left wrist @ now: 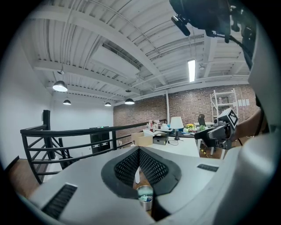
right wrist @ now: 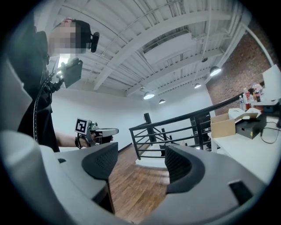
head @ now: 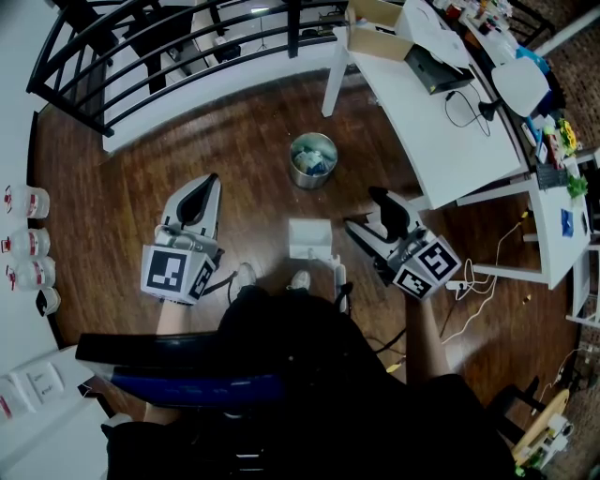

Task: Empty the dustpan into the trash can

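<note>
A round metal trash can with some waste in it stands on the wooden floor, ahead of the person. A white dustpan lies on the floor just in front of the person's shoes, between the two grippers. My left gripper hangs to the dustpan's left, jaws shut on nothing. In the left gripper view the shut jaws point at the trash can below. My right gripper is to the dustpan's right, open and empty. The right gripper view shows its jaws wide apart over bare floor.
A white table with a cardboard box, cables and a lamp stands at the right. A black railing runs along the back. Bottles line the left wall. Cables lie on the floor at the right.
</note>
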The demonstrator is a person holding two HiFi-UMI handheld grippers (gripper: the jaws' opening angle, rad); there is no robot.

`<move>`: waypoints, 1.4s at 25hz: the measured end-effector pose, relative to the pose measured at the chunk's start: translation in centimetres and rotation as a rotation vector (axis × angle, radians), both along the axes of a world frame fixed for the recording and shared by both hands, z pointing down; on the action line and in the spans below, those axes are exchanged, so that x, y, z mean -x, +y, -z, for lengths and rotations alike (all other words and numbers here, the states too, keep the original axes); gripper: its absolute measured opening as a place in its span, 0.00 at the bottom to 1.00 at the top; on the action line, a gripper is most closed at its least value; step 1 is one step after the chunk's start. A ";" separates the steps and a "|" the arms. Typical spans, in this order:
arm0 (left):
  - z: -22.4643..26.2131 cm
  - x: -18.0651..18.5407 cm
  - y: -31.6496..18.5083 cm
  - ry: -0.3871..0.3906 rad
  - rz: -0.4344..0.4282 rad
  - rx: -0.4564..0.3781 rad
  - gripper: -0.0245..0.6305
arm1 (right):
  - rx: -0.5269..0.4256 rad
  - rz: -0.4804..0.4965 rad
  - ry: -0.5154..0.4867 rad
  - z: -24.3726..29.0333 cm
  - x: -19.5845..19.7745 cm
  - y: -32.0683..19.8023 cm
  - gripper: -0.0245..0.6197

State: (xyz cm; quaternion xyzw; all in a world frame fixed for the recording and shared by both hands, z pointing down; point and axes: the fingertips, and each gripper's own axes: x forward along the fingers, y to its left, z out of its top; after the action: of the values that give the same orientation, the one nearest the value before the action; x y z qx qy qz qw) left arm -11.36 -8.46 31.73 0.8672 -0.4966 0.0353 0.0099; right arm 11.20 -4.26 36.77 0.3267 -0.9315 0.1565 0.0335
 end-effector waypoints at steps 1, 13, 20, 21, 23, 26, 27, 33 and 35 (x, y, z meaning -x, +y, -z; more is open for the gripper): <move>0.0 -0.1 0.0 -0.006 0.000 0.001 0.05 | 0.001 0.003 0.000 0.0 0.1 0.0 0.57; 2.5 3.6 -3.3 -0.146 0.121 -0.094 0.05 | -0.010 0.023 0.008 0.5 0.7 -0.3 0.57; 5.5 7.5 -4.7 -0.256 0.203 -0.222 0.05 | -0.025 0.025 0.013 0.9 0.7 -0.6 0.57; 5.6 7.8 -4.7 -0.258 0.208 -0.225 0.05 | -0.025 0.027 0.013 0.9 0.7 -0.6 0.57; 5.6 8.2 -4.8 -0.256 0.220 -0.222 0.05 | -0.024 0.030 0.013 0.8 0.7 -0.7 0.57; 5.3 9.1 -5.1 -0.243 0.242 -0.204 0.05 | -0.023 0.033 0.012 0.8 0.8 -0.8 0.57; 5.3 9.5 -5.2 -0.236 0.250 -0.198 0.05 | -0.023 0.035 0.012 0.9 0.9 -0.8 0.57; 5.9 11.3 -5.7 -0.182 0.275 -0.195 0.05 | -0.024 0.036 0.010 1.0 1.1 -1.0 0.57; 6.2 11.7 -5.7 -0.176 0.282 -0.197 0.05 | -0.024 0.038 0.009 1.1 1.3 -1.1 0.57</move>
State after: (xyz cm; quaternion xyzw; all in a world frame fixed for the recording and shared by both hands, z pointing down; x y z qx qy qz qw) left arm -23.02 -14.18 25.56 0.7793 -0.6132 0.0606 -0.1138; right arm 9.91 -5.35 35.68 0.3102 -0.9391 0.1431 0.0366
